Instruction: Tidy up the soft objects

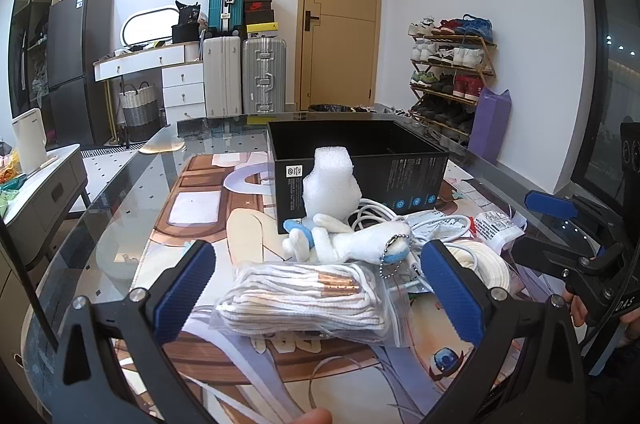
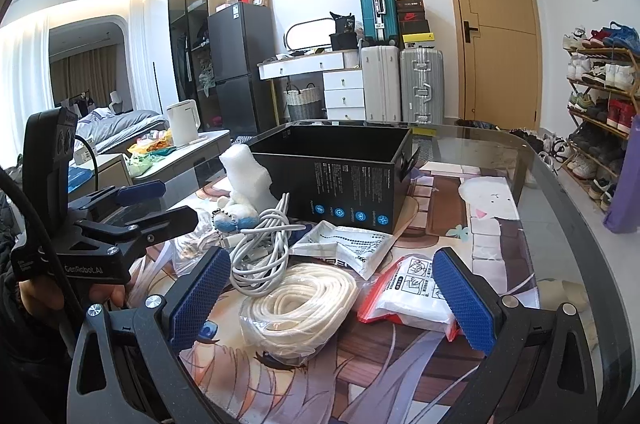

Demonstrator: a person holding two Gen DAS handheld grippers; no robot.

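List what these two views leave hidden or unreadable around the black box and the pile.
- Black box floor: both views, its own walls block it.
- Box side print: too small to read, both views.
- Plush toy: right wrist view, mostly behind the white cable.
- Rope coil: left wrist view, partly behind a finger of the left tongs.

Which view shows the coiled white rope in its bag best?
The right wrist view: the coiled white rope lies whole and unobstructed between the open fingers. The left wrist view shows only a part of it, behind that gripper's right finger.

Suitcases (image 1: 244,76) stand beside a tan door (image 1: 340,20); shoe rack (image 1: 452,72), seemingly full.
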